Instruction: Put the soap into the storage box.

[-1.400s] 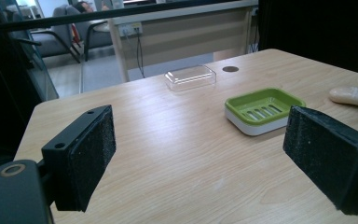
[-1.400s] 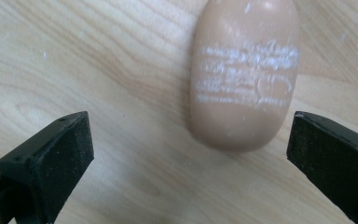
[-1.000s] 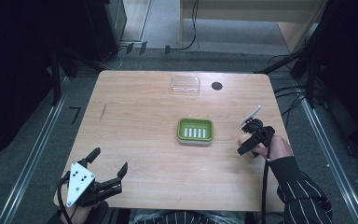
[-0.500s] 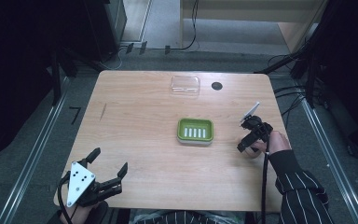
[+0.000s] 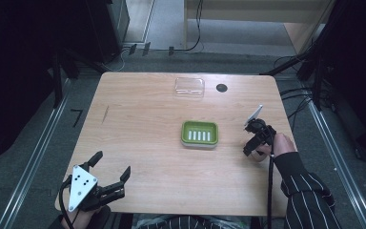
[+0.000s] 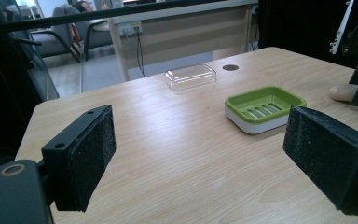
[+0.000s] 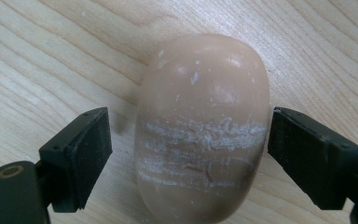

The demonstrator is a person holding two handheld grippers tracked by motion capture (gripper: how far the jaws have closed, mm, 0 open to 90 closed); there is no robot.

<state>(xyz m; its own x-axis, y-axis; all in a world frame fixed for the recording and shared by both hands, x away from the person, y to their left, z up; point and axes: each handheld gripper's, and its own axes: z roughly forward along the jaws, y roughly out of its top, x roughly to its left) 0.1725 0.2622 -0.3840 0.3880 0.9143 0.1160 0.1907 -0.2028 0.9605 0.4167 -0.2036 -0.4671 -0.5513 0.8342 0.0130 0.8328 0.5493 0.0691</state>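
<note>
A tan bar of soap (image 7: pixel 203 126), scuffed with white marks, lies flat on the wooden table (image 7: pixel 51 56). My right gripper (image 7: pixel 189 154) points straight down over it, open, one jaw on each side of the bar and a small gap at both. In the high view that gripper (image 5: pixel 255 143) is at the table's right side, right of a green soap dish (image 5: pixel 199 133). My left gripper (image 5: pixel 110 171) rests at the near left corner, open and holding nothing. From the left gripper view the green dish (image 6: pixel 264 108) sits ahead and the soap (image 6: pixel 342 92) shows at the far right.
A clear plastic lid (image 5: pixel 189 86) lies at the table's far edge, with a round dark hole (image 5: pixel 221 88) beside it. The table (image 5: pixel 138 124) has a broad bare stretch between the two grippers. Cables trail from both grippers.
My right gripper has shifted slightly toward the table's middle and lowered around the soap. The left gripper has not moved.
</note>
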